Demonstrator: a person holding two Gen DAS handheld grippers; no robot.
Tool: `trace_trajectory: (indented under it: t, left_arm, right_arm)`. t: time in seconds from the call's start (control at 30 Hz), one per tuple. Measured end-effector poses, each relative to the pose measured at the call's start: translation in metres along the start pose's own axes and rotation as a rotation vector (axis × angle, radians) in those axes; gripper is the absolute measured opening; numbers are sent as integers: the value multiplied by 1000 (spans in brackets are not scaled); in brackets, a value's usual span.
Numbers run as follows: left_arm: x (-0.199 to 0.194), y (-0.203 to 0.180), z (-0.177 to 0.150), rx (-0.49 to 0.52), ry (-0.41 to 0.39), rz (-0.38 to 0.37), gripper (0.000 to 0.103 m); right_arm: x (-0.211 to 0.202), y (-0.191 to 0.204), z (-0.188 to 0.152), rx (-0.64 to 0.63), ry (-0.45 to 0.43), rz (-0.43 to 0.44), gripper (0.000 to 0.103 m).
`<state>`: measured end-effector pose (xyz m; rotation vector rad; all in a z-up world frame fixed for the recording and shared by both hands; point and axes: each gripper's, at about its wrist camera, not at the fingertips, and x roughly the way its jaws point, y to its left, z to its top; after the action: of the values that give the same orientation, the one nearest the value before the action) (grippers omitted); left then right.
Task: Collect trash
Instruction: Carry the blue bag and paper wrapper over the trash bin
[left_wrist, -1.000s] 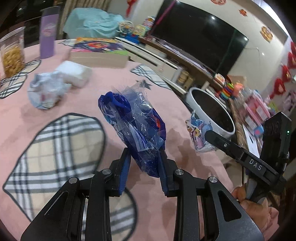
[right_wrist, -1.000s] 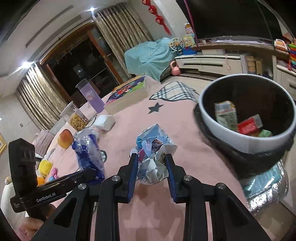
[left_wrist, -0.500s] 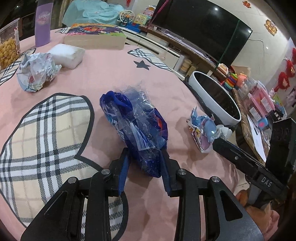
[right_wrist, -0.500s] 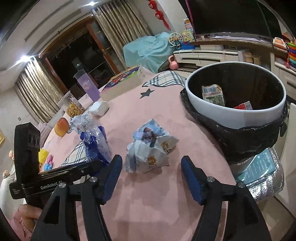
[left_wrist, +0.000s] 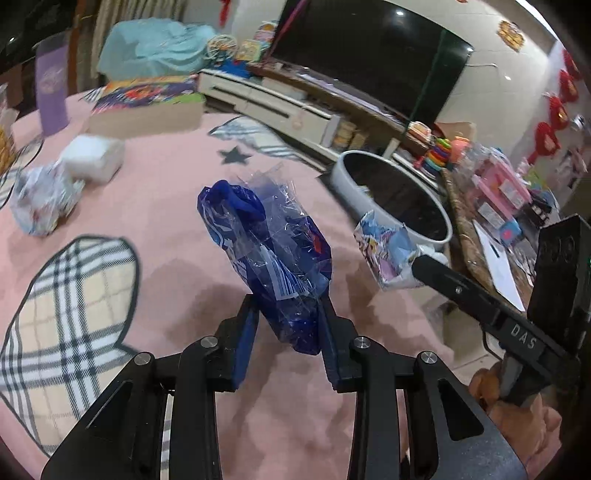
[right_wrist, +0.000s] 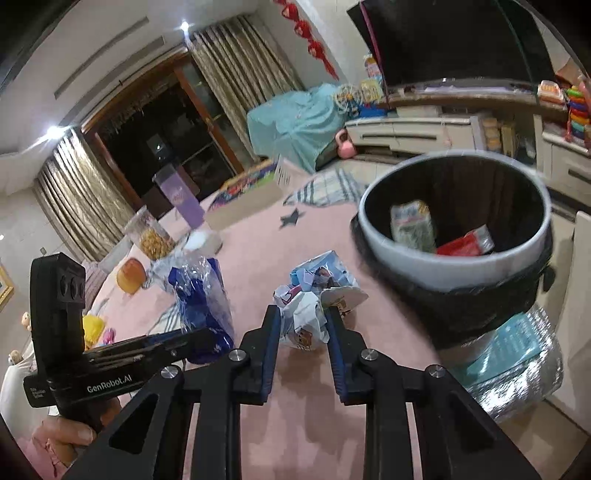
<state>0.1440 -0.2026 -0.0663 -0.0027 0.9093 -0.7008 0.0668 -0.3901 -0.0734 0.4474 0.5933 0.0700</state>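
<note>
My left gripper (left_wrist: 288, 314) is shut on a crumpled blue plastic bag (left_wrist: 269, 254) and holds it above the pink tablecloth (left_wrist: 177, 184); the bag also shows in the right wrist view (right_wrist: 203, 295). My right gripper (right_wrist: 303, 325) is shut on a crumpled paper wrapper (right_wrist: 314, 295), lifted off the table; the wrapper also shows in the left wrist view (left_wrist: 388, 251). The white trash bin (right_wrist: 454, 258) with a black liner stands just beyond the table's edge, with several wrappers inside. It appears in the left wrist view (left_wrist: 391, 192) behind the wrapper.
Another crumpled paper ball (left_wrist: 40, 199) and a white tissue pack (left_wrist: 92, 158) lie at the left of the table. A colourful flat box (left_wrist: 147, 107), a purple bottle (left_wrist: 51, 96) and a snack jar (right_wrist: 151, 236) stand at the back. A silver bag (right_wrist: 517, 354) lies below the bin.
My right gripper opened half a second ago, then closed on the paper wrapper again and raised it toward the bin. My left gripper kept its hold on the blue bag.
</note>
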Motion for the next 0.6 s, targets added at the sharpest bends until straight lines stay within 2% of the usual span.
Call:
trace_trajectory:
  t: [0.33,0.6]
  left_arm:
    - [16,-43,20,80,27,-62,31]
    - [31,-75,47,141,52,-108,31]
  right_arm:
    - [-33,-37,26,34,-79,-68,25]
    - [-43,-65,46,48,-111,-104,25]
